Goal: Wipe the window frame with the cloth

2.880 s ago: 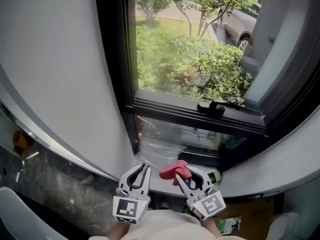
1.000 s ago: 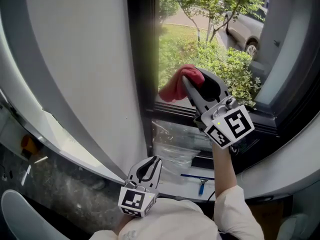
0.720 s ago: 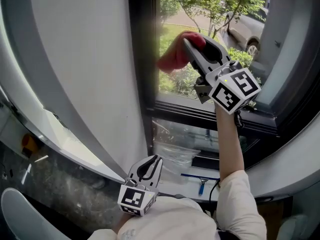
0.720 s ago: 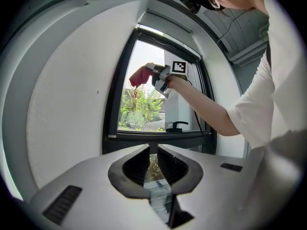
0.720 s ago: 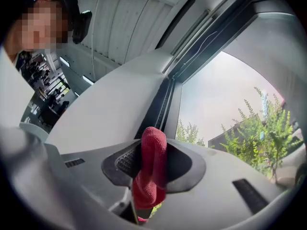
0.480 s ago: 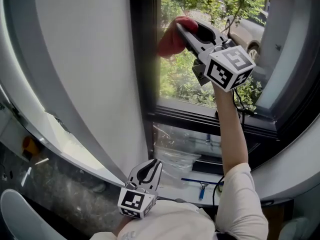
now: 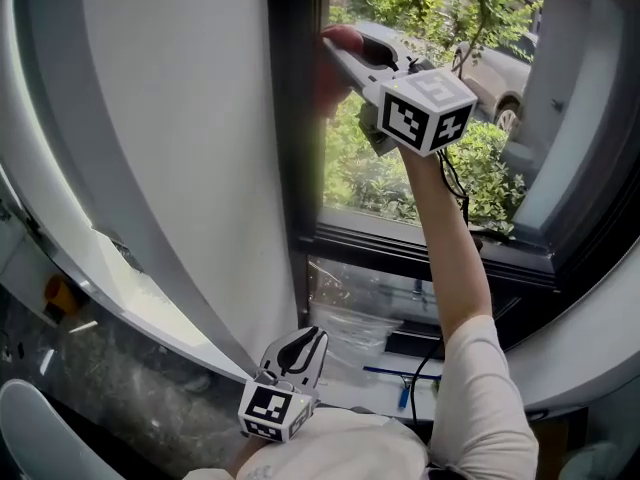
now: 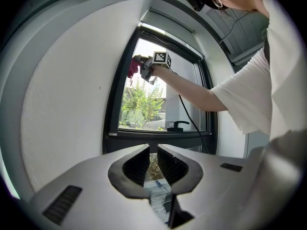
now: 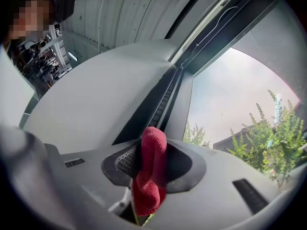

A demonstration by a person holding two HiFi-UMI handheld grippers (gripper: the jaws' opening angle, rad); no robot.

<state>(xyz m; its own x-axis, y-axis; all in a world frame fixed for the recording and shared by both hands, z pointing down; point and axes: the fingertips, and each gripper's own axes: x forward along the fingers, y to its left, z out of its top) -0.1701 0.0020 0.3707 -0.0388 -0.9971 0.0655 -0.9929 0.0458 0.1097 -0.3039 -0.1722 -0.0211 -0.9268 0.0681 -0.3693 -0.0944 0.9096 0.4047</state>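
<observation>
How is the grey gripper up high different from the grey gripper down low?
The right gripper is raised by the black window frame; the left gripper hangs low. The right is shut on a red cloth; the left is shut on nothing. Both are grey with marker cubes.

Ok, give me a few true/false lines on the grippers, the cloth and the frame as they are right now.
1. The right gripper is shut on the cloth. True.
2. The cloth is down at the bottom rail, beside the handle. False: it is held high, by the left upright of the frame.
3. The left gripper holds a second cloth. False: its jaws are close together with nothing between them.
4. The left gripper is low, near the person's body, away from the glass. True.
</observation>
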